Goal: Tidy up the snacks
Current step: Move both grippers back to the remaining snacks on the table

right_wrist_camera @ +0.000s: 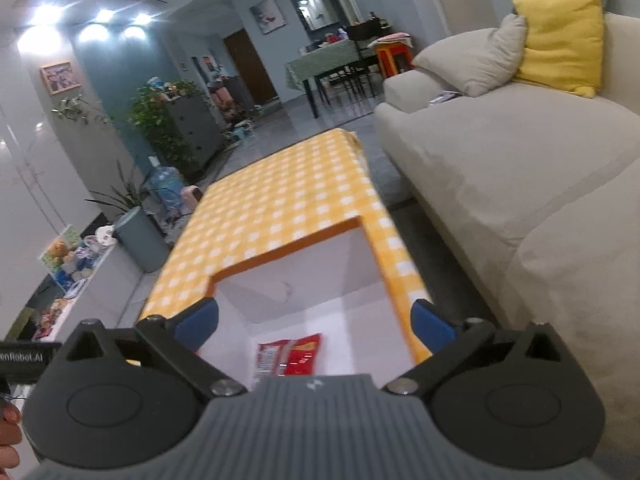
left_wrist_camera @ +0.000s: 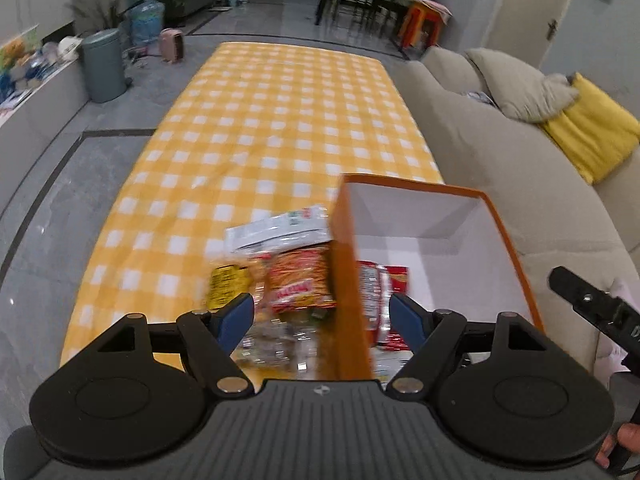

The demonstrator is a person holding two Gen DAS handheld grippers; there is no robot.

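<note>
An orange box (left_wrist_camera: 404, 216) with a white inside stands open at the near right of the yellow checked table (left_wrist_camera: 280, 120). A red snack packet (left_wrist_camera: 386, 292) lies in it, also seen in the right wrist view as the red packet (right_wrist_camera: 296, 356) on the floor of the box (right_wrist_camera: 300, 276). Left of the box lie loose snacks: a white packet (left_wrist_camera: 276, 228), an orange-red packet (left_wrist_camera: 298, 282), a yellow packet (left_wrist_camera: 228, 286) and clear packets (left_wrist_camera: 272, 340). My left gripper (left_wrist_camera: 322, 318) hovers open above the box's left wall, holding nothing. My right gripper (right_wrist_camera: 314, 324) is open over the box, empty.
A beige sofa (left_wrist_camera: 500, 160) with a yellow cushion (left_wrist_camera: 592, 136) runs along the table's right side. A grey bin (left_wrist_camera: 103, 66) and a water jug (left_wrist_camera: 147, 20) stand on the floor at the left. The far half of the tablecloth (right_wrist_camera: 288, 192) is bare.
</note>
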